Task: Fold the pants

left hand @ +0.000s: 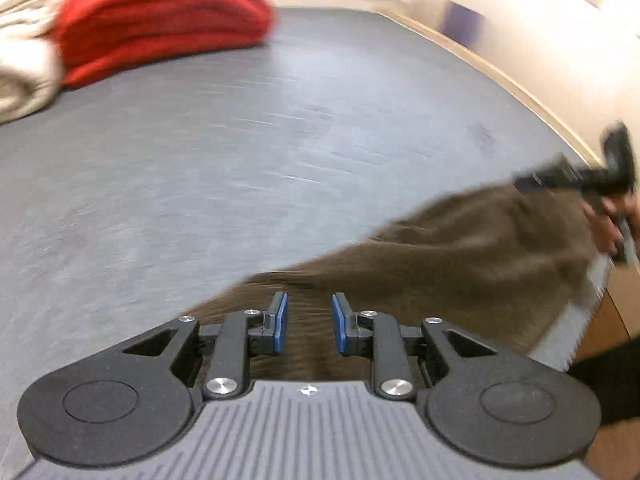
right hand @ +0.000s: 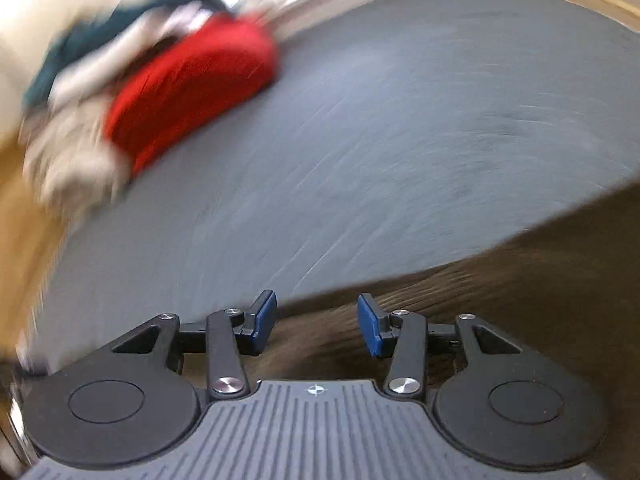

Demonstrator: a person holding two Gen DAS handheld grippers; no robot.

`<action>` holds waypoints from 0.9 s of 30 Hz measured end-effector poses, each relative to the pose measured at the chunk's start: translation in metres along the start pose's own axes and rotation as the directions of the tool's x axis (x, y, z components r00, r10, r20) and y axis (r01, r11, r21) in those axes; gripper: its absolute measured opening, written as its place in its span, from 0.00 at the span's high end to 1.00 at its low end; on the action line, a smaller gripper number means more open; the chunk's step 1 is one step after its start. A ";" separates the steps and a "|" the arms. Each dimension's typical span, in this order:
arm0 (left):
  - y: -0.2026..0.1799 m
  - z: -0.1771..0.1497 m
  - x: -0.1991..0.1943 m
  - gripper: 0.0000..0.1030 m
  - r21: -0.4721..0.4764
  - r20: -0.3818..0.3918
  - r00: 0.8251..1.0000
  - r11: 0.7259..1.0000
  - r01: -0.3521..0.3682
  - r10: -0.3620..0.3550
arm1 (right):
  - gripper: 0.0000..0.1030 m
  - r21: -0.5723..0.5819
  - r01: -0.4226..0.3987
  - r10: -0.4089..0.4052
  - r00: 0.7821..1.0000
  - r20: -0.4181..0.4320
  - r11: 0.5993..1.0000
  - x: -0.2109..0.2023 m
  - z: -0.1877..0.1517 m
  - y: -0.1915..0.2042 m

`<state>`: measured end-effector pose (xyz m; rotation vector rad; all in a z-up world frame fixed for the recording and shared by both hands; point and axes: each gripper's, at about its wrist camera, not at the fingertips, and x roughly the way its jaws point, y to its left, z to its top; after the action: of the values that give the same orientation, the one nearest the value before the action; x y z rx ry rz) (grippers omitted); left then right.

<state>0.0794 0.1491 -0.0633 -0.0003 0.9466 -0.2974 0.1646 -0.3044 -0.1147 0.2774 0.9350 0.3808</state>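
Where both claws gape, brown pants beneath.

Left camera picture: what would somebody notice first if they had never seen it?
Probably the bright red folded cloth, far back on the left of the grey table, beside a cream bundle. Next come the brown pants lying at the near right edge, with the left gripper open just above them.
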 end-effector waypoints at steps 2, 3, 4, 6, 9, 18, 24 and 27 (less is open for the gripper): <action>0.030 -0.002 -0.007 0.71 -0.086 -0.005 0.998 0.995 -0.058 0.057 | 0.54 -0.079 -0.047 0.047 0.999 -0.011 0.996 0.005 0.003 0.028; 0.044 -0.007 -0.009 0.68 -0.141 -0.014 0.997 0.987 -0.072 0.071 | 0.54 -0.117 -0.070 0.069 0.998 -0.013 0.991 0.005 0.005 0.044; 0.059 -0.010 -0.012 0.52 -0.190 -0.019 0.997 0.978 -0.081 0.079 | 0.54 -0.153 -0.077 0.075 0.997 -0.016 0.985 0.005 0.007 0.060; 0.082 -0.022 -0.014 0.36 -0.310 -0.027 0.995 0.946 -0.099 0.095 | 0.54 -0.215 -0.074 0.070 0.997 -0.027 0.974 0.008 0.009 0.091; 0.106 -0.035 -0.009 0.34 -0.416 -0.057 0.998 0.908 -0.055 0.034 | 0.54 -0.304 0.048 -0.056 0.998 -0.018 0.952 0.014 0.000 0.120; 0.107 -0.055 0.010 0.33 -0.416 -0.150 0.989 0.906 -0.075 0.013 | 0.53 -0.476 0.034 -0.120 0.981 -0.151 0.879 0.082 -0.026 0.131; 0.101 -0.059 0.022 0.30 -0.400 -0.165 0.986 0.915 -0.058 -0.010 | 0.52 -0.633 0.049 -0.161 0.980 -0.120 0.773 0.100 -0.032 0.147; 0.098 -0.055 0.026 0.30 -0.392 -0.169 0.986 0.918 -0.054 -0.014 | 0.53 -0.696 0.028 -0.164 0.978 -0.129 0.718 0.105 -0.037 0.153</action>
<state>0.0742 0.2432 -0.1293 -0.3428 1.1622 -0.0825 0.1600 -0.1194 -0.1521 -0.5116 0.9167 0.6411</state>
